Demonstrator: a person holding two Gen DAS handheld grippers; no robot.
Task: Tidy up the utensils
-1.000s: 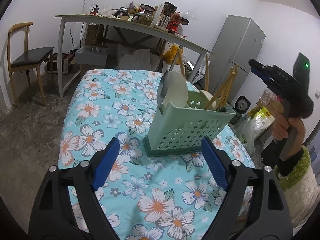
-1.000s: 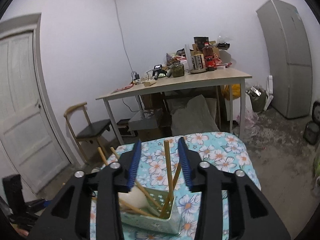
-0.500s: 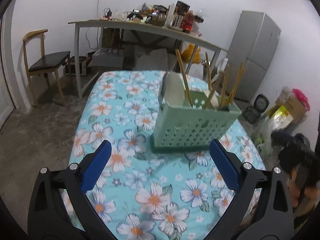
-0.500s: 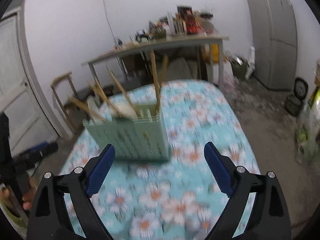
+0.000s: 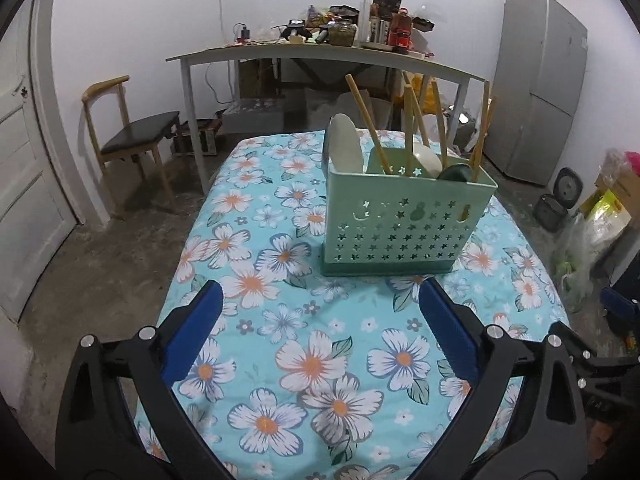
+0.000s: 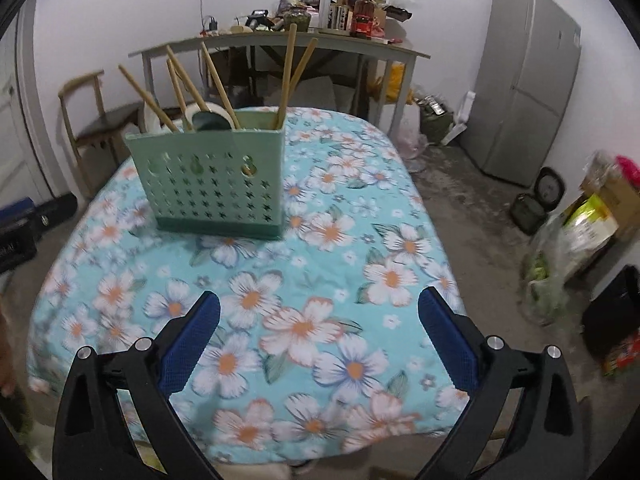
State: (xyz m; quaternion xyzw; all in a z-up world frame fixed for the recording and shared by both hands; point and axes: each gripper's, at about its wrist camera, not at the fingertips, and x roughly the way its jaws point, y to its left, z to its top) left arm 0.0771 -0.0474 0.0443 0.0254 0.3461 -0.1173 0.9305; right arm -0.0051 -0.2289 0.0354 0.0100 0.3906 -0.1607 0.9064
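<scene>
1. A pale green plastic basket with little star-shaped holes point(image 5: 404, 220) stands upright on the table with the blue flowered cloth point(image 5: 280, 320). It sits on a darker green base.
2. In the left camera view the basket is at about 1 o'clock from the left claw with blue pads point(image 5: 320, 330), well apart from it.
3. In the right camera view the same basket point(image 6: 212, 184) is at about 11 o'clock from the right claw with blue pads point(image 6: 320, 330), also well apart.
4. Long light wooden chopsticks point(image 5: 364, 118) stick up out of the basket and lean different ways. Two of them stand close together in the right corner in the right camera view point(image 6: 290, 76).
5. A white spoon with a wide bowl point(image 5: 346, 144) stands at the left end of the basket. A dark green rounded spoon point(image 5: 454, 172) peeks over the rim near the right end.
6. Both claws are spread wide and hold nothing. Only the flowered cloth shows between the pads.
7. Behind the flowered table, at 12 o'clock, is a long grey table piled with bottles and boxes point(image 5: 320, 56). A wooden chair with a dark seat point(image 5: 132, 136) is at 10 o'clock. A tall grey fridge point(image 5: 540, 84) is at 2 o'clock.
</scene>
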